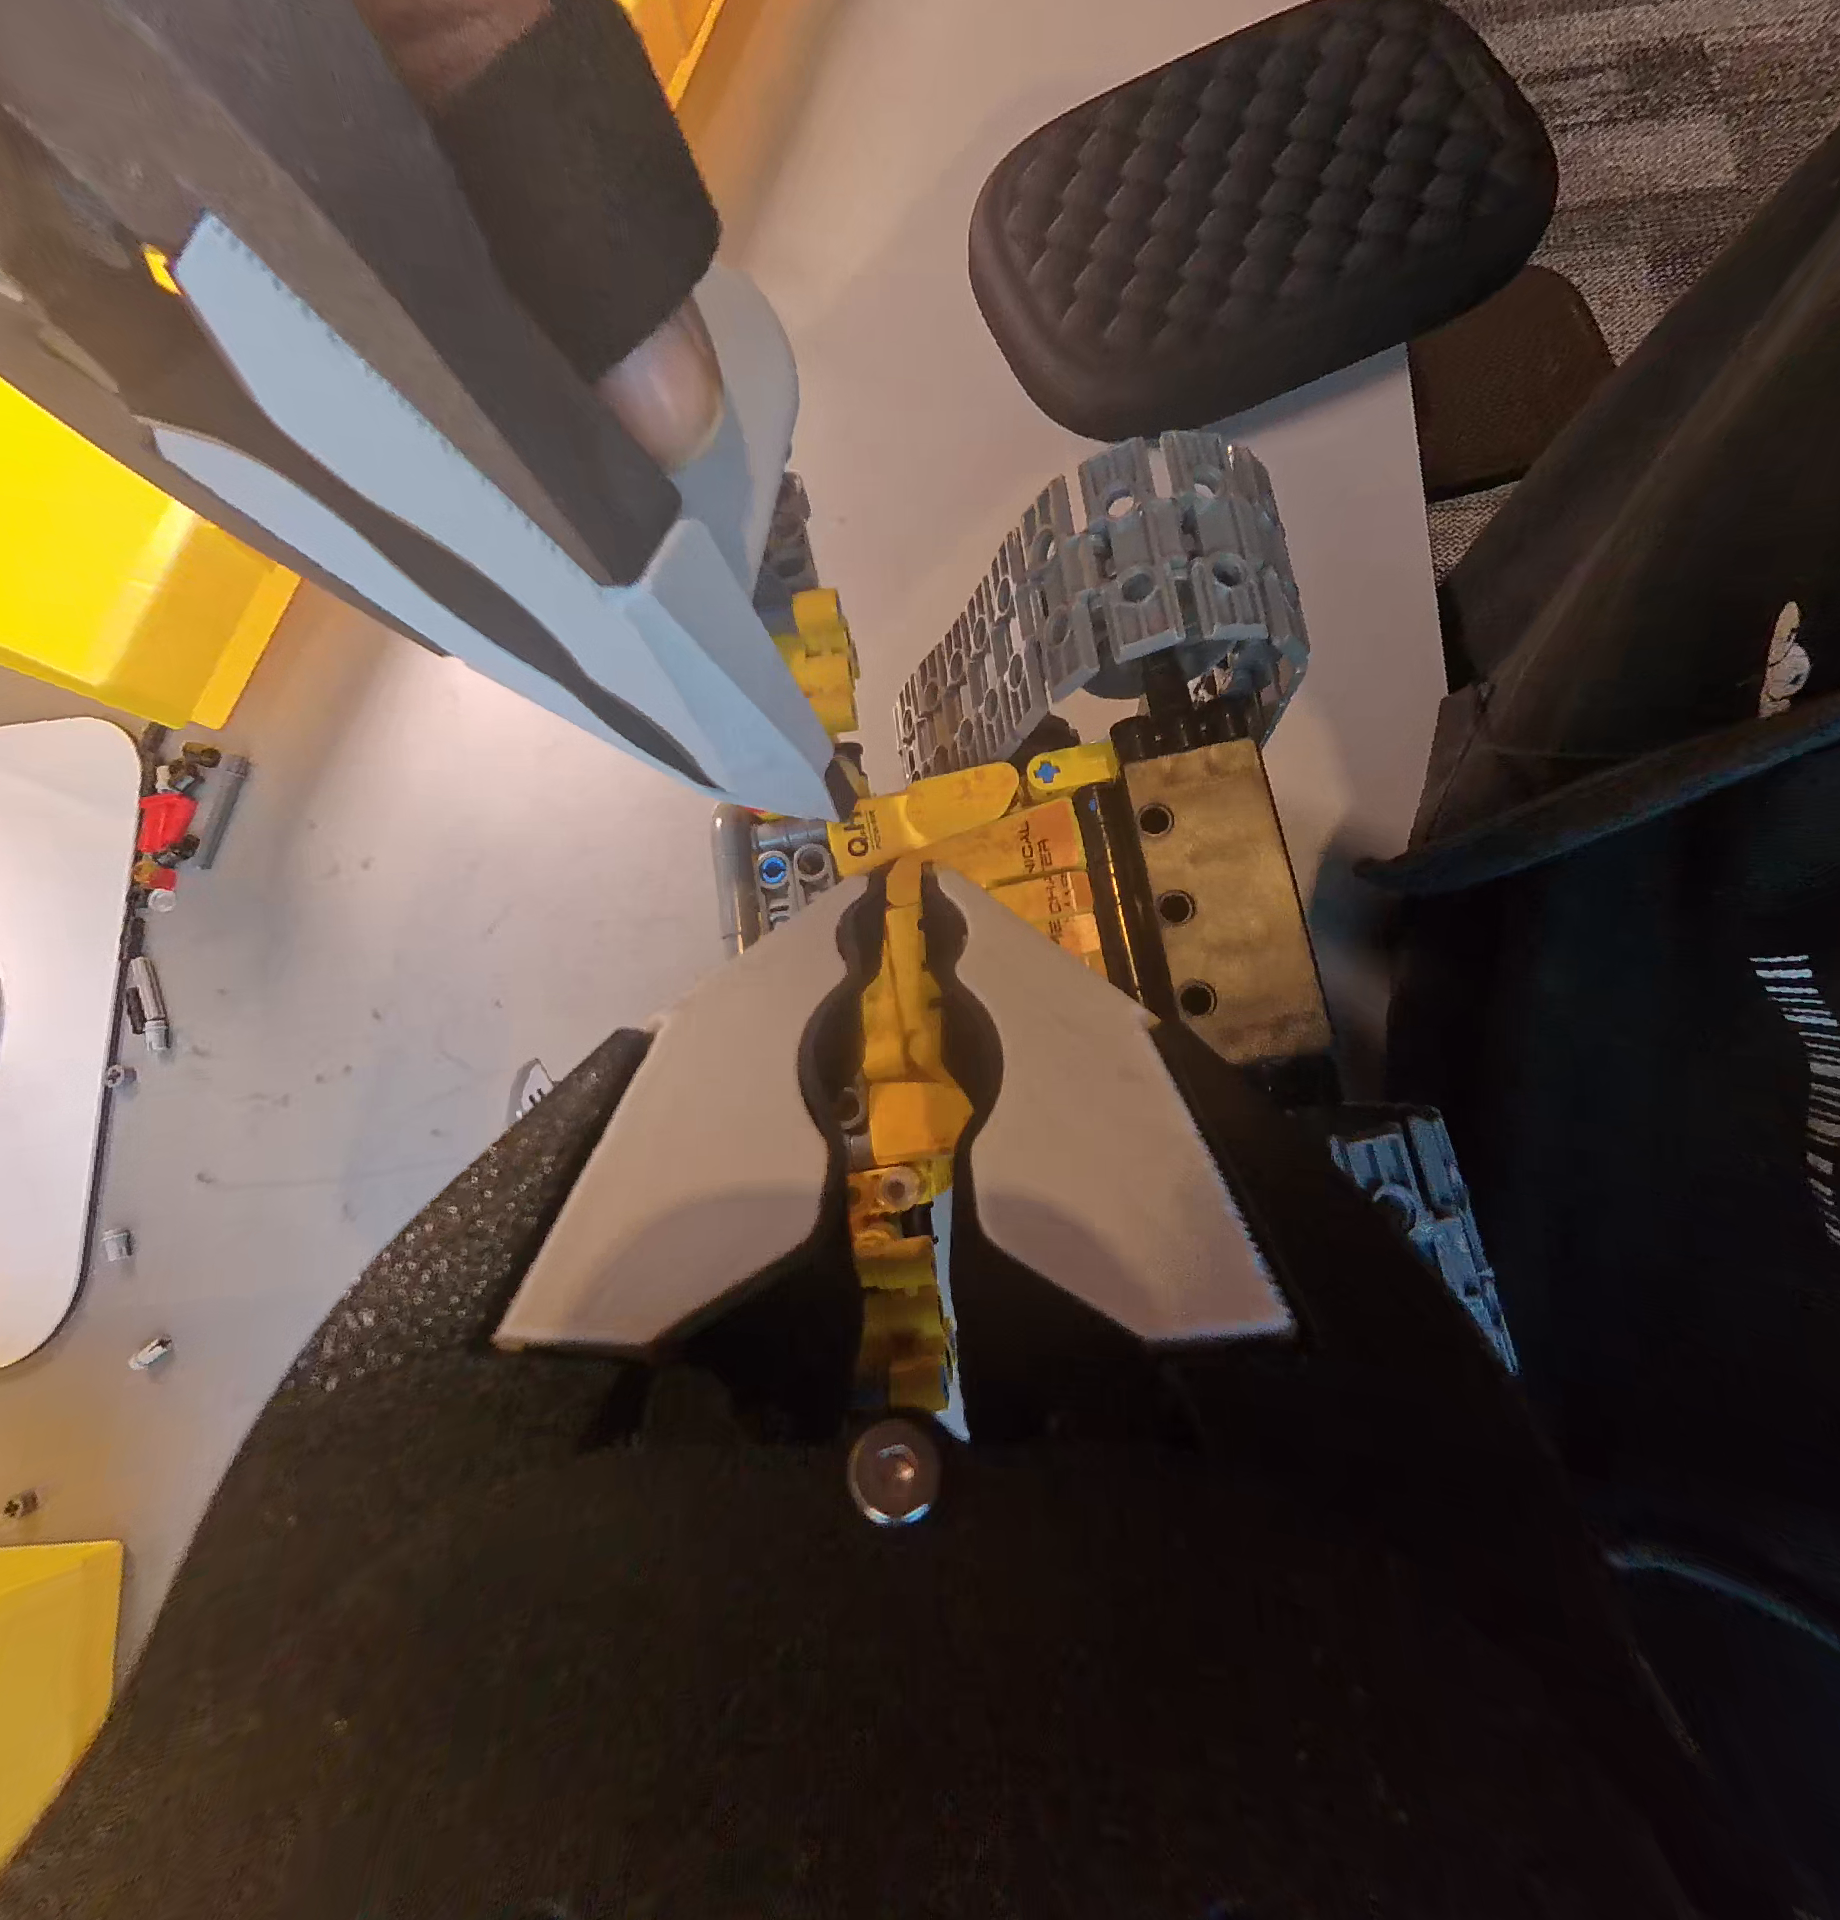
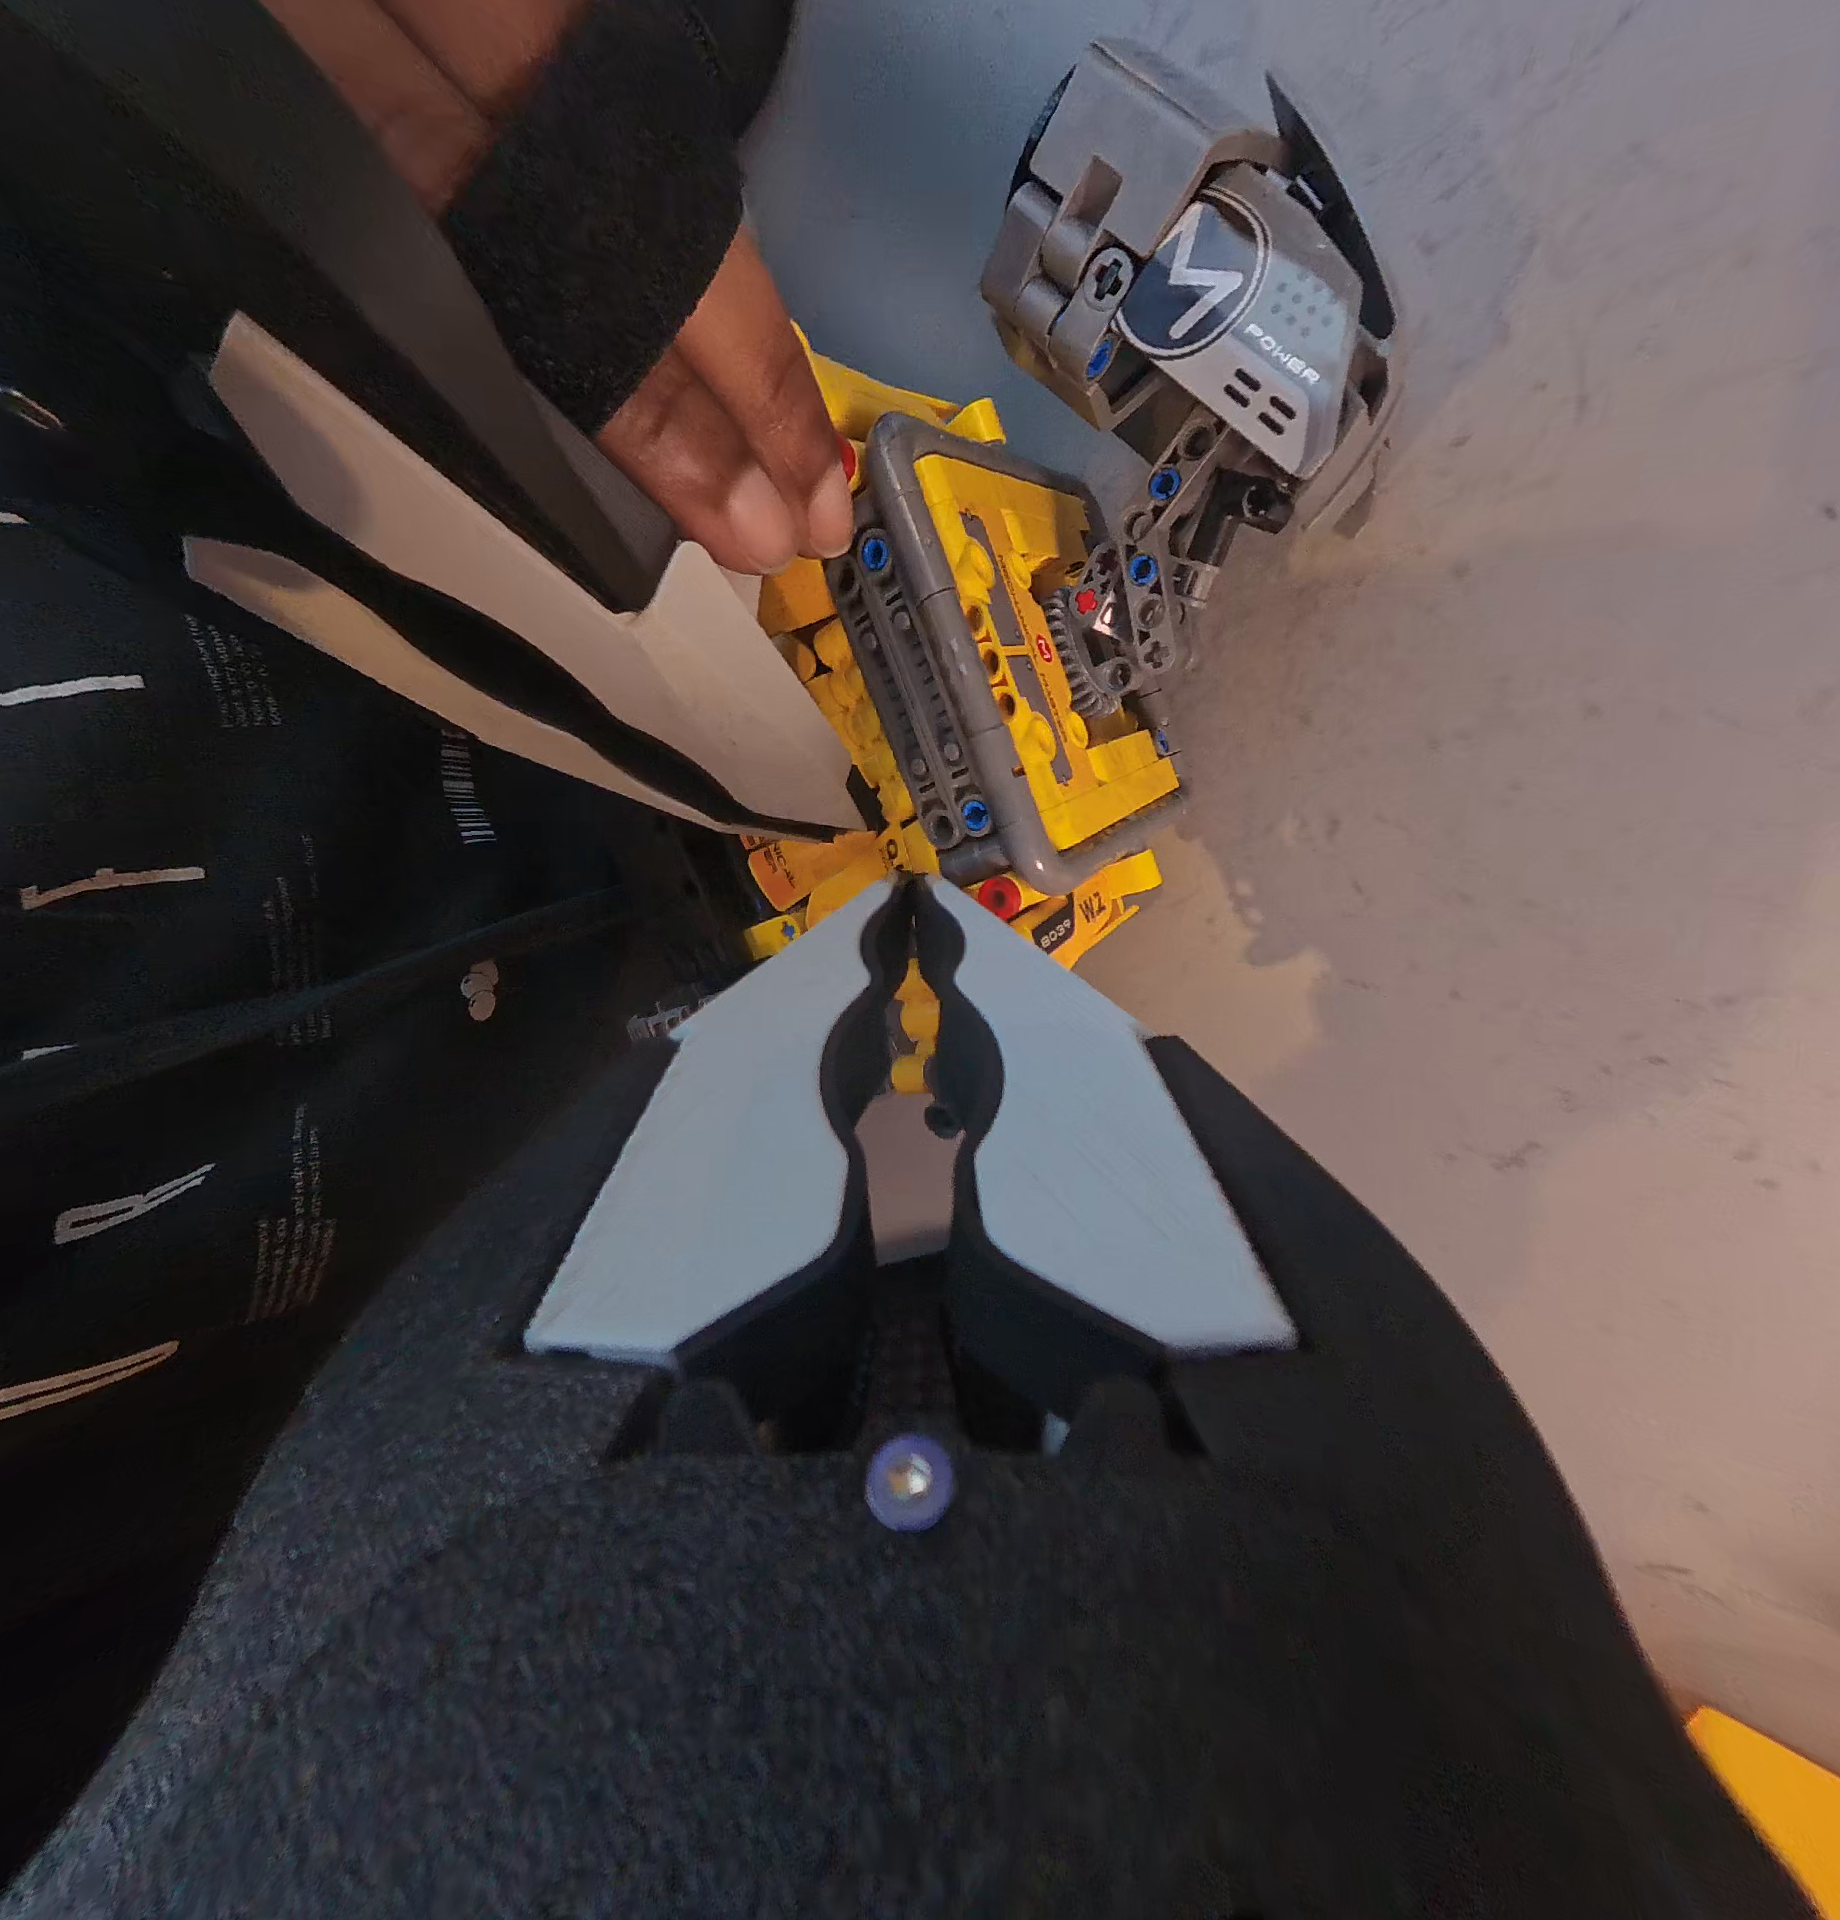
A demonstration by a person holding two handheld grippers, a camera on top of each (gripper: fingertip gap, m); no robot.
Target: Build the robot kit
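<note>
A yellow and grey brick-built tracked vehicle model (image 1: 1041,862) lies on the white table, with a grey track (image 1: 1155,582) at its far end. My left gripper (image 1: 900,883) is shut on a yellow beam (image 1: 911,997) of the model that runs between its fingers. My right gripper (image 1: 828,810) comes in from the upper left, jaws together, its tip on a yellow piece (image 1: 937,816). In the right wrist view my right gripper (image 2: 911,888) is shut on the model's yellow edge (image 2: 916,1013), beside the grey frame (image 2: 957,665). The left gripper (image 2: 854,826) meets the model from the left.
A grey motor block (image 2: 1196,281) is joined to the model's far side. Yellow bins (image 1: 64,571) and small loose parts (image 1: 168,821) sit at the left. A black chair armrest (image 1: 1259,208) overhangs the table's far edge. A person's dark clothing (image 1: 1674,1039) is at the right. The tips of both grippers are at nearly the same place. The grey track (image 1: 1155,582) is about equally far from each gripper, around 6 cm.
</note>
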